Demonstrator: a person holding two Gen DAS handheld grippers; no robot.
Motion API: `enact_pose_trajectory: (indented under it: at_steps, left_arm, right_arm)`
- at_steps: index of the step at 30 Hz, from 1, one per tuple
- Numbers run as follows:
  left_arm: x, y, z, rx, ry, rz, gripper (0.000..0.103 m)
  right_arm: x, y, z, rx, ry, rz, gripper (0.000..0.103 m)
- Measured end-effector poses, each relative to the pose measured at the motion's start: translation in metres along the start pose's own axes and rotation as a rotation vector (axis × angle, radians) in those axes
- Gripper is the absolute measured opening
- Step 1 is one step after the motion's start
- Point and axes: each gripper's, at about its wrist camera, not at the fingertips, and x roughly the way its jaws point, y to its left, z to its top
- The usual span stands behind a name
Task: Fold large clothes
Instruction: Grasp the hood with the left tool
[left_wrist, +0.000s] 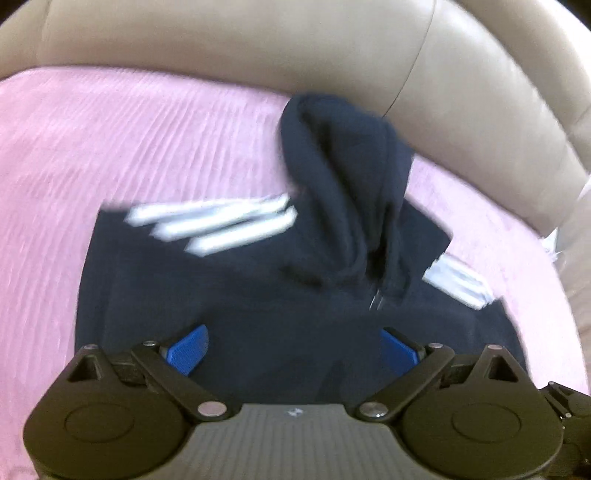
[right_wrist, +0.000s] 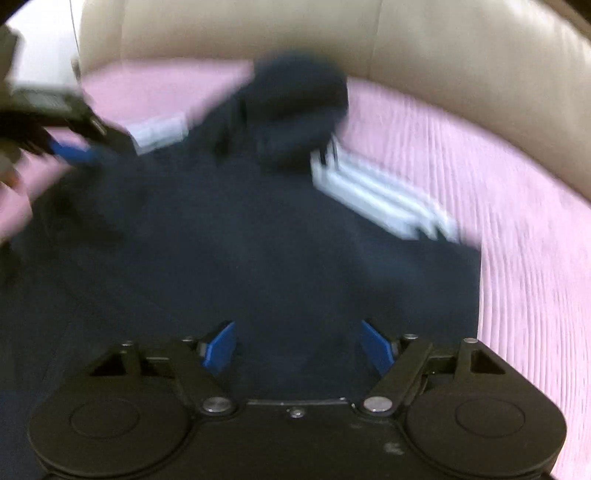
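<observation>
Both grippers — left gripper (left_wrist: 291, 349), right gripper (right_wrist: 297, 349) — spread wide, gripping nothing, poised over the navy hoodie (left_wrist: 277, 295) laid flat on the pink blanket (left_wrist: 110, 140) by the beige sofa back (left_wrist: 258, 48) — likely for a fresh grab.

Hoodie (left_wrist: 258, 295) on blanket (left_wrist: 110, 147) (sofa backrest (left_wrist: 258, 44) behind).

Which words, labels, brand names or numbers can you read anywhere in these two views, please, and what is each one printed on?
None can be read.
Navy hoodie: only white stripes on the sleeves, no lettering visible.
Left gripper: a tiny mark on its grey body, too small and blurred to read.
Right gripper: no text visible.
Pink blanket and beige sofa back: no print.
</observation>
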Motion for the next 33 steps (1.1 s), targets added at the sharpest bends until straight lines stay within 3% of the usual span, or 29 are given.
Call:
enact_pose_trajectory:
  at_steps: [4,5,7,8,10,13,14,17,19,24,27,30,33]
  left_arm:
    - [0.012,-0.010,0.062,0.033,-0.080,-0.018,0.100]
    - [0.018,-0.014,0.082,0.041,-0.105,-0.019,0.100]
    - [0.031,-0.017,0.115,0.035,-0.129,-0.022,0.100]
    - [0.038,-0.017,0.130,0.020,-0.134,-0.031,0.100]
    - [0.057,-0.018,0.161,-0.018,-0.130,-0.036,0.100]
    - [0.088,-0.026,0.193,-0.002,-0.109,0.008,0.100]
    - [0.092,-0.028,0.197,0.011,-0.102,0.017,0.100]
    - [0.131,-0.039,0.211,0.082,-0.030,0.045,0.100]
    - [0.156,-0.043,0.218,0.132,0.015,0.090,0.099]
    - [0.196,-0.047,0.225,0.220,0.004,0.224,0.100]
    - [0.219,-0.048,0.228,0.229,0.035,0.247,0.100]
    - [0.230,-0.059,0.225,0.271,-0.015,0.297,0.102]
    - [0.223,-0.066,0.223,0.246,-0.081,0.244,0.018]
  right_arm:
    - [0.016,-0.005,0.060,0.121,-0.217,0.022,0.093]
    - [0.025,-0.007,0.072,0.148,-0.245,0.056,0.093]
    - [0.050,-0.014,0.096,0.200,-0.296,0.213,0.093]
    - [0.065,-0.012,0.106,0.202,-0.281,0.252,0.093]
    - [0.099,-0.005,0.119,0.172,-0.199,0.250,0.093]
    - [0.146,0.004,0.112,0.143,-0.060,0.274,0.094]
    - [0.160,0.007,0.105,0.128,-0.007,0.271,0.094]
    - [0.169,0.025,0.085,-0.029,-0.058,0.195,0.096]
    - [0.171,0.028,0.081,-0.024,-0.078,0.182,0.097]
    - [0.168,0.030,0.063,-0.031,-0.152,0.171,0.098]
    - [0.172,0.028,0.062,-0.026,-0.168,0.178,0.098]
    - [0.174,0.023,0.061,-0.023,-0.190,0.180,0.099]
    - [0.180,0.028,0.059,-0.025,-0.202,0.175,0.099]
